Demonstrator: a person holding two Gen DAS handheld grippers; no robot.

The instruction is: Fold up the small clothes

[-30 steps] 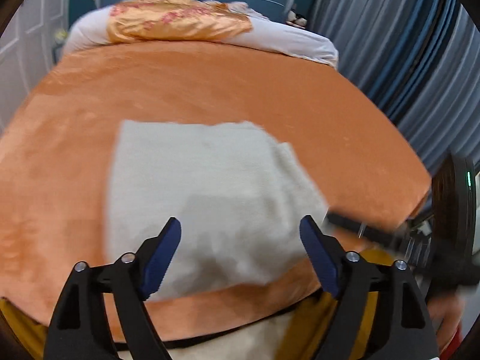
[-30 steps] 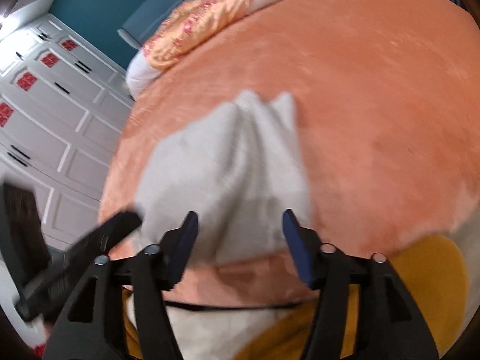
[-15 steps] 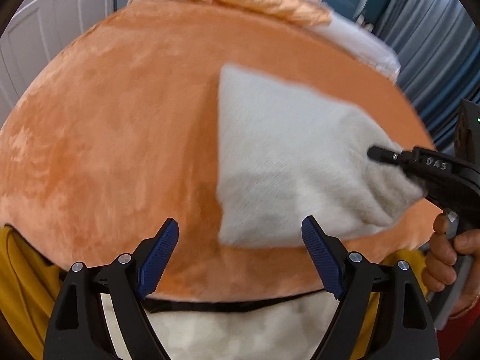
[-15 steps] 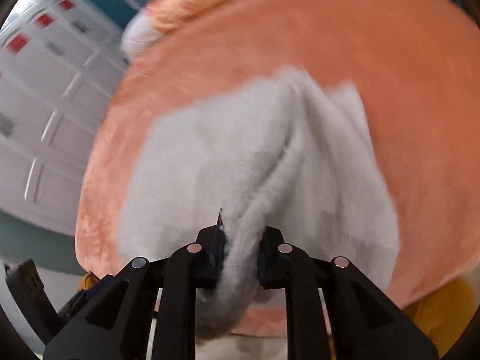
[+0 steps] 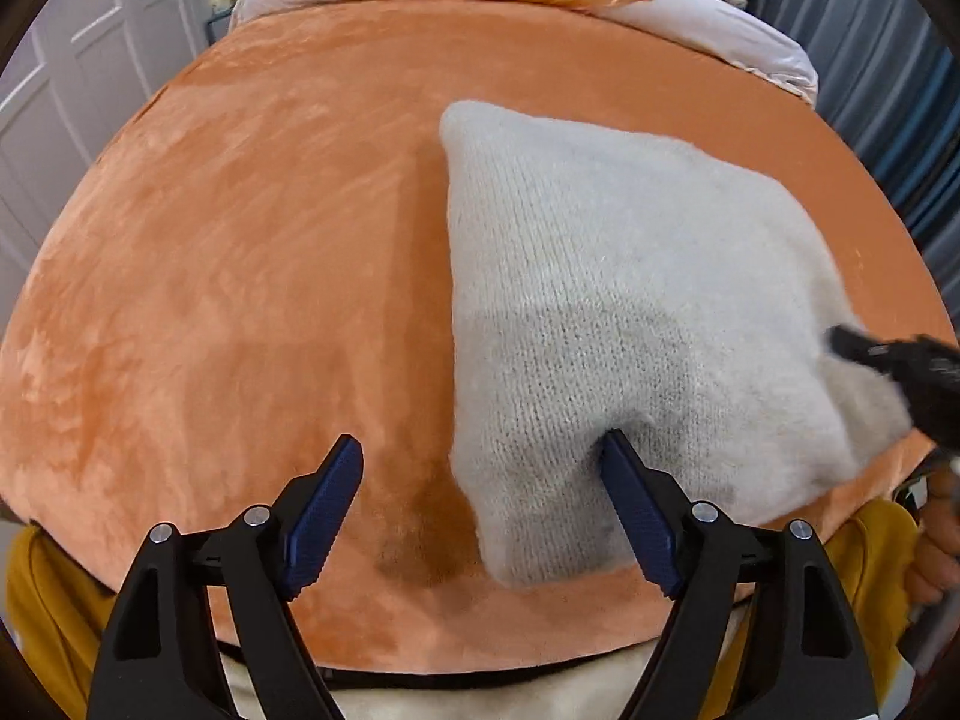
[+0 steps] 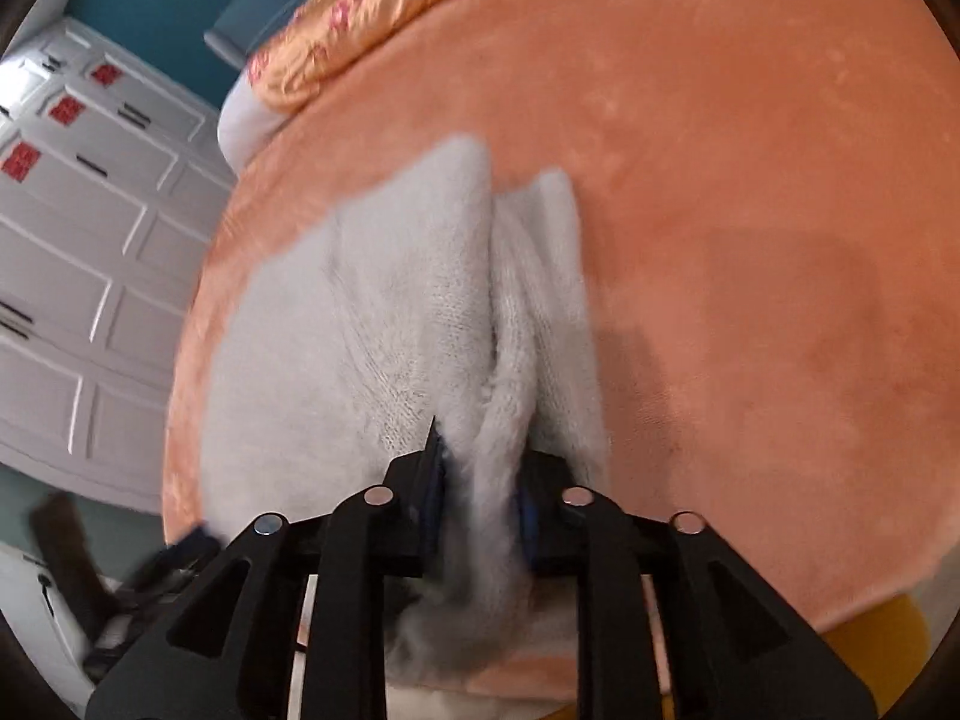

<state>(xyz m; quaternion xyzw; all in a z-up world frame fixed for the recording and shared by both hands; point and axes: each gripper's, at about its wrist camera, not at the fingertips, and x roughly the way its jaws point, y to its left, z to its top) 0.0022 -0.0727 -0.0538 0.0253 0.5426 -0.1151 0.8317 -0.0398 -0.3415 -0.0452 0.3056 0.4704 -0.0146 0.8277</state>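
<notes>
My right claw point(image 6: 480, 480) pinches white knit garment point(image 5: 600, 300), jaws easing apart; left claw point(image 5: 480, 510) spread, closing; fold barely begun on bed point(image 5: 240, 240).

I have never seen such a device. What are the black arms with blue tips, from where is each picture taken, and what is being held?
There is no robot: a person holds a hand claw in each hand, with a camera looking along its two fingers. The left camera shows the left claw, jaws wide and closing slightly, one tip pressing into a white knitted garment but not gripping it. The garment lies on an orange blanket. The right camera shows the right claw with a bunched edge of the garment between its pads; they are loosening a little. Pillows lie at the far end.
</notes>
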